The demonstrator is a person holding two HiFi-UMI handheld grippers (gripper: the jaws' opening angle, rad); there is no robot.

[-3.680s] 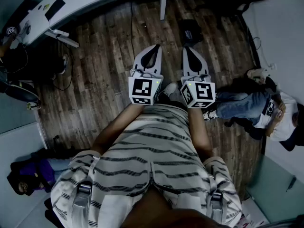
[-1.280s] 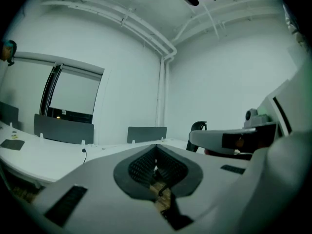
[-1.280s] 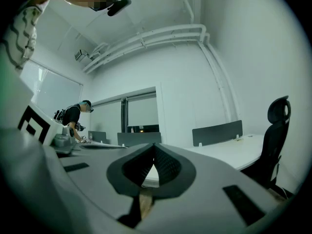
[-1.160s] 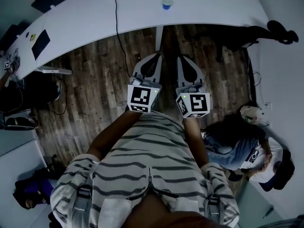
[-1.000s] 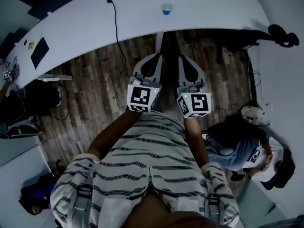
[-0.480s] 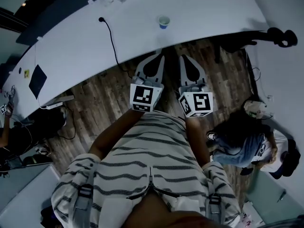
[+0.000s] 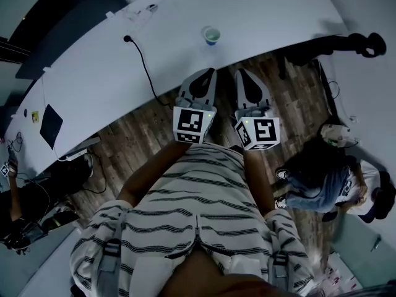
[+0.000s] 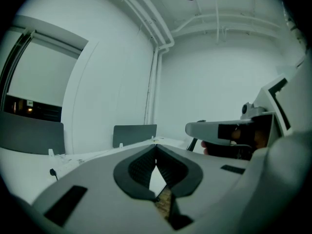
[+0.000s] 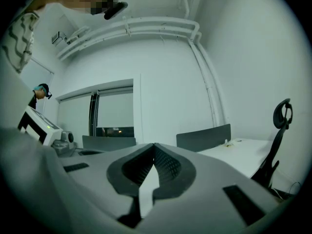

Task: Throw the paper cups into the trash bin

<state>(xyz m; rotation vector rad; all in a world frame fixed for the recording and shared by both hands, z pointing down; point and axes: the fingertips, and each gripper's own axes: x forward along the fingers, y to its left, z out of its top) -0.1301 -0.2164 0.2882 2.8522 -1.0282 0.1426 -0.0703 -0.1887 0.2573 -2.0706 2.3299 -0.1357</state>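
Both tools clenched, nothing gripped; left gripper [image 7: 207,76] has its jaws tip to tip in the left gripper view, only pale desk and wood floor visible through the slot behind the tips; right gripper [image 7: 242,76] is the same in the right gripper view, tips meeting, slot bare; we hold them side by side, near each other but apart, both pointing far, tips about at the near edge of the desk [image 7: 278,11] in the head view; cup [image 7: 211,35] is blue, upright, open end up, on the white desk, far of the left gripper's tips and apart from them; we see one cup only; black cable [image 7: 141,64] runs from a plug on the desk, left of the cup, to the near edge; dark flat slab [image 7: 51,117] sits on the desk well to the left; black chair [image 7: 362,42] at the desk's right end, also seen at right in the right gripper view; a person [image 7: 318,178] sits on the wood floor [image 7: 133,144] to our right; grey dividers [image 9: 202,136] stand on the far side of the desk; walls beyond are white.
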